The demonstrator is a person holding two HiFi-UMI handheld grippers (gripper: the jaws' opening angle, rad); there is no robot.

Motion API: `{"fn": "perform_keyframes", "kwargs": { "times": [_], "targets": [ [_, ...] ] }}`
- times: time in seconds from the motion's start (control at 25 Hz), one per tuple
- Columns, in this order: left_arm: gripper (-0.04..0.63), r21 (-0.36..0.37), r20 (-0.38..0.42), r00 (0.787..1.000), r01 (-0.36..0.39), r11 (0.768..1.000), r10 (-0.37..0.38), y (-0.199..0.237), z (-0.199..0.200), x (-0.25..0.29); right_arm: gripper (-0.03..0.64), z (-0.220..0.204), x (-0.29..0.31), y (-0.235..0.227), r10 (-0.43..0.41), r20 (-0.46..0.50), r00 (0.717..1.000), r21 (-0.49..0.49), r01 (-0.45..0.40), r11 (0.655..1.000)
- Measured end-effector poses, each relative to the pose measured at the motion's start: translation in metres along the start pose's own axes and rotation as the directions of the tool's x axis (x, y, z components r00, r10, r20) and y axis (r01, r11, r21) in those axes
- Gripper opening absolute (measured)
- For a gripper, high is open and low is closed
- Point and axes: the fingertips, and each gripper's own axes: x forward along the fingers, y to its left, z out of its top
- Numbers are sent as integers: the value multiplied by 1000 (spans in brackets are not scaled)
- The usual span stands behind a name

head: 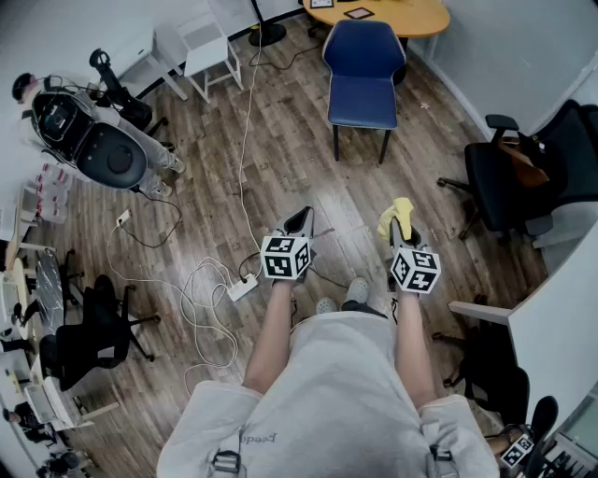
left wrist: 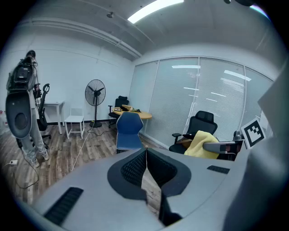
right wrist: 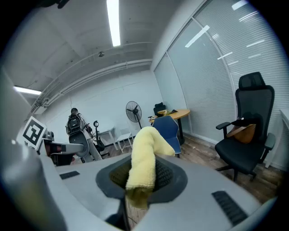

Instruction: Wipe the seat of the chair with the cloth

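Note:
A blue chair (head: 363,75) stands across the wood floor, ahead of me; it also shows as the blue chair (left wrist: 128,131) and, partly behind the cloth, the blue chair (right wrist: 169,128). My right gripper (head: 402,227) is shut on a yellow cloth (head: 393,217), which droops over the jaws as a thick fold, the cloth (right wrist: 143,158). My left gripper (head: 300,222) is shut with nothing in it; its jaws meet at the tips (left wrist: 146,150). Both grippers are held out in front of me, well short of the chair.
A round wooden table (head: 392,14) stands behind the chair. Black office chairs (head: 509,177) sit at the right. A white cable and power strip (head: 241,288) lie on the floor near my feet. A white robot (head: 89,140) and a white stool (head: 210,51) stand at the left.

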Motion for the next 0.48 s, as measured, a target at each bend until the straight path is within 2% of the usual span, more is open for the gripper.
{"fn": "perform_keyframes", "kwargs": {
  "times": [0.36,0.48],
  "targets": [
    [28,-12,7,1000,-21,1000,21,-3,22,51,75,20,38,-43,-2,-9,1000,-8,2,1000],
    [28,-22,8,999,-32,999,32,-7,23,62,75,26,47,-57,13,-1,1000,18,-13,1000]
  ]
}}
